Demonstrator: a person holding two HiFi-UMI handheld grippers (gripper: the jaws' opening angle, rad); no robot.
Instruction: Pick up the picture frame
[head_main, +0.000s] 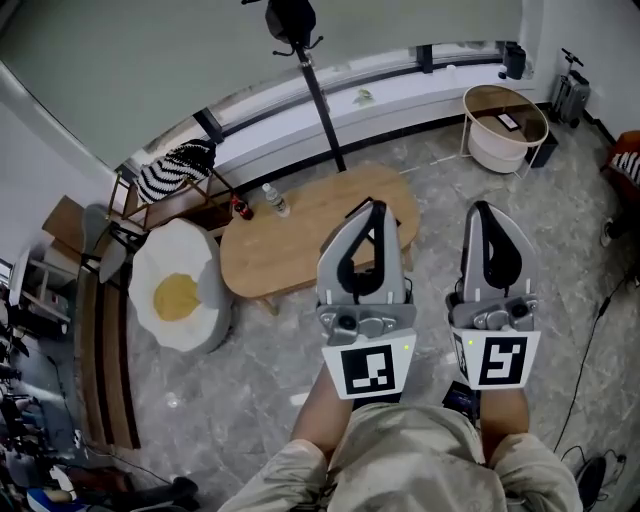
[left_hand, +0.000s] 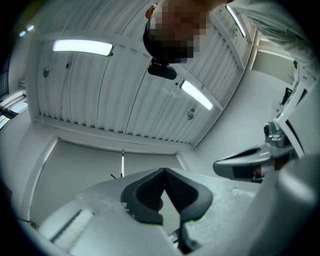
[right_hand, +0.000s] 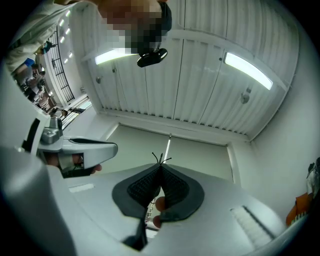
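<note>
Picture frame is not clear to see: only a dark edge shows on the wooden worktop, just beside the tip of the left tool, and I cannot tell if it is the frame. Left tool and right tool stand side by side, both fully closed, holding nothing.

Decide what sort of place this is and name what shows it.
Probably a lounge or sitting area: a low oval wooden table, a fried-egg-shaped cushion on the floor beside it, and a round side table.
</note>
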